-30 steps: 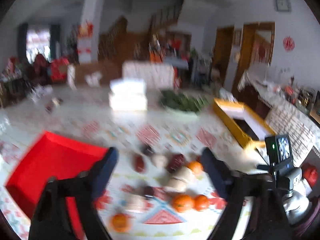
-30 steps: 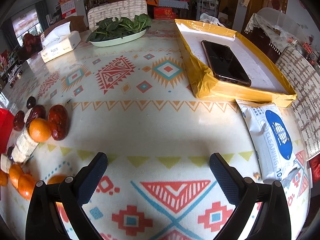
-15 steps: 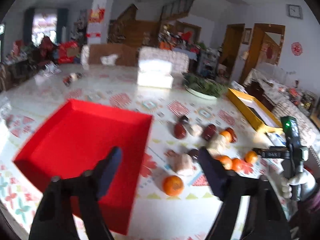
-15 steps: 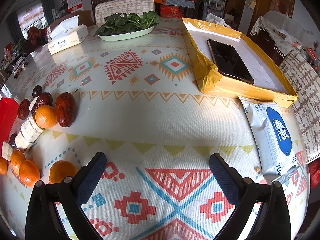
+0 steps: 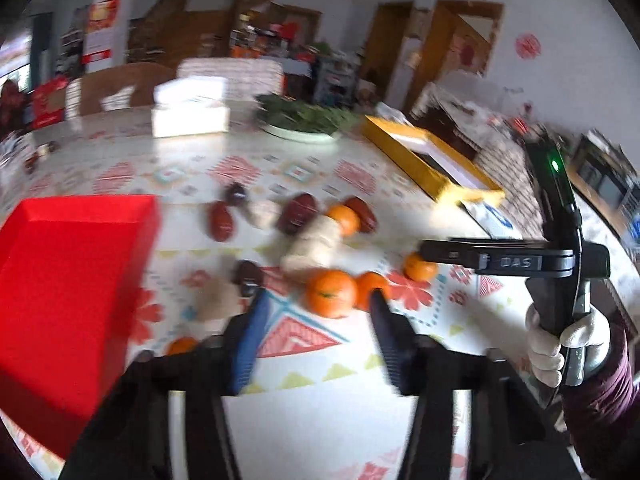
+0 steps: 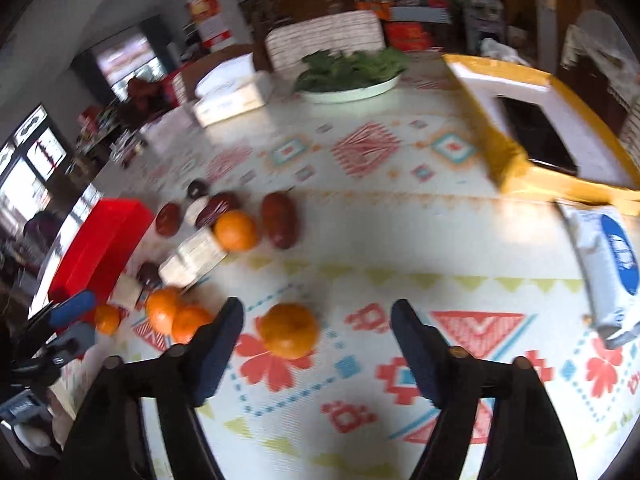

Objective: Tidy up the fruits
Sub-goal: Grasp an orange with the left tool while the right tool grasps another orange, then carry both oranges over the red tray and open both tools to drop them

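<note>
A red tray (image 5: pixel 60 280) sits at the table's left; it also shows in the right wrist view (image 6: pixel 100 240). Several oranges, dark red dates and pale wrapped pieces lie scattered to its right. My left gripper (image 5: pixel 316 316) is open and empty, with two touching oranges (image 5: pixel 332 294) just beyond its tips. My right gripper (image 6: pixel 316 320) is open and empty, low over the table, with a lone orange (image 6: pixel 289 330) between its fingertips, apart from them. The right gripper also shows in the left wrist view (image 5: pixel 512 260), held by a white-gloved hand.
A yellow box (image 6: pixel 540 152) holding a black phone stands at the right. A wipes pack (image 6: pixel 612 264) lies in front of it. A plate of greens (image 6: pixel 352 76) and a tissue box (image 6: pixel 232 92) stand at the back.
Both grippers have swung toward the fruit. The left one turned right from over the red tray. The right one moved left, so the lone orange now sits between its fingers.
</note>
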Tool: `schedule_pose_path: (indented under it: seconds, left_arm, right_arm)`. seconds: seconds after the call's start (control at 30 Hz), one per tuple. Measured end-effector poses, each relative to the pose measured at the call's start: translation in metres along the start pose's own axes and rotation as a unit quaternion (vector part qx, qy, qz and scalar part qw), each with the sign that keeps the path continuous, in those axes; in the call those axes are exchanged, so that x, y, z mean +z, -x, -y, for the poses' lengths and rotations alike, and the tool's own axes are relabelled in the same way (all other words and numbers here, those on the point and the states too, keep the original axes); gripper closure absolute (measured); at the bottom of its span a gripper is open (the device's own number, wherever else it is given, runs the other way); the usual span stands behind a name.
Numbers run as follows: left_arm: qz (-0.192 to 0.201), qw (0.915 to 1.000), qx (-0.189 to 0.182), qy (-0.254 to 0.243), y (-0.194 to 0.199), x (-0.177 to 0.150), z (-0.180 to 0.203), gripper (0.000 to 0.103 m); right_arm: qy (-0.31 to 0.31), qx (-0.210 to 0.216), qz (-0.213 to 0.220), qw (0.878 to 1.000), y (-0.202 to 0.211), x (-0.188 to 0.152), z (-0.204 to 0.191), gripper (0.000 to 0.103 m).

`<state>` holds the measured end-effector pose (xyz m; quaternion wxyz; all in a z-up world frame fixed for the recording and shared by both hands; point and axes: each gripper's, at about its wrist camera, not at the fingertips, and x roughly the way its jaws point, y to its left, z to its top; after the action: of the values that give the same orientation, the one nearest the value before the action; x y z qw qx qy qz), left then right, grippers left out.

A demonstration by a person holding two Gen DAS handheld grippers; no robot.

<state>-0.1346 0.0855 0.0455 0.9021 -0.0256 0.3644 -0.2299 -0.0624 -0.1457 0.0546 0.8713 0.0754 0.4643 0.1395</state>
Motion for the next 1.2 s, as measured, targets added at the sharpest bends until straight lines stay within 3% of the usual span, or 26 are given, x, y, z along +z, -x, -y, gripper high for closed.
schedule_pose_path:
  seconds: [0.2,0.47,0.97,1.2]
  left_arm:
    - [-0.027,0.9995,0.000,-0.015,-0.031,0.008,0.009,0.066]
    - [-0.046,0.9988,0.007,-0.013,-0.053,0.011,0.006,0.068]
    - [-0.055,0.9984,0.011,-0.007,-0.054,0.004,0.003,0.068]
    - [-0.009,0.9992,0.004,0.038,-0.023,0.005,-0.013,0.069]
  right_arm:
    - [0.030,0.003,-0.019,0.999,-0.019,-0.006,-0.018,0.049]
    - [0.044,-0.005,-0.019,0.999,-0.022,-0.010,-0.023,0.066]
    - [0.043,-0.005,-0.017,0.999,-0.017,-0.016,-0.024,0.066]
    - [0.040,-0.003,-0.008,0.999,-0.007,-0.020,-0.033,0.067]
